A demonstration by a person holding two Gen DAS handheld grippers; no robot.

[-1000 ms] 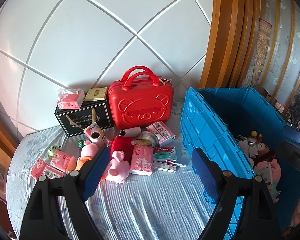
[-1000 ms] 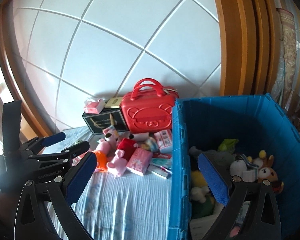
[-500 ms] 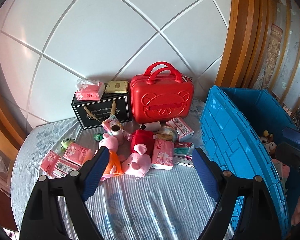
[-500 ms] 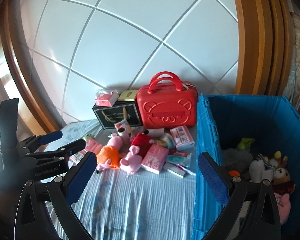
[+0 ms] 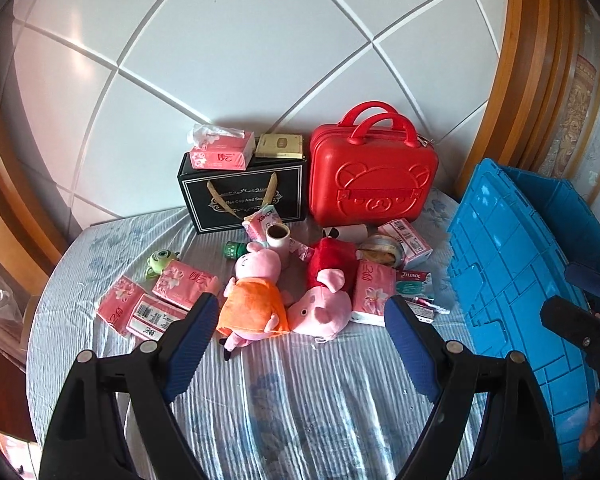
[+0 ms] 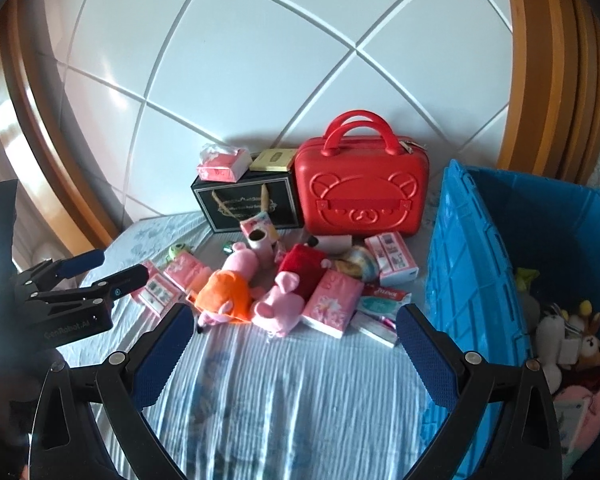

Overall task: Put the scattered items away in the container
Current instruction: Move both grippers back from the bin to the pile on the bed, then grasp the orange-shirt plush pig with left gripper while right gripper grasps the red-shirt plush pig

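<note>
Scattered items lie on a striped blue cloth: a pig plush in an orange dress [image 5: 256,296] [image 6: 224,292], a pig plush in red [image 5: 328,292] [image 6: 292,288], pink tissue packs [image 5: 186,280] [image 6: 332,300], a Tylenol box [image 5: 414,284] and a cardboard tube [image 5: 278,240]. The blue crate [image 5: 516,264] [image 6: 456,280] stands at the right with plush toys [image 6: 572,344] inside. My left gripper [image 5: 300,320] hangs open above the cloth, just short of the two pigs, nothing between its fingers. My right gripper [image 6: 294,332] is open too, empty, near the red pig and tissue pack.
A red bear-face case [image 5: 372,176] and a black gift box [image 5: 244,192] stand against the white panelled wall, with a tissue pack [image 5: 220,150] and gold box [image 5: 280,146] on top. A green toy [image 5: 160,260] lies left. Wooden frames flank the cloth.
Both grippers have swung left, away from the crate, and dropped toward the scattered pile. The crate has slid to the right edge of both views. Jaws unchanged.
</note>
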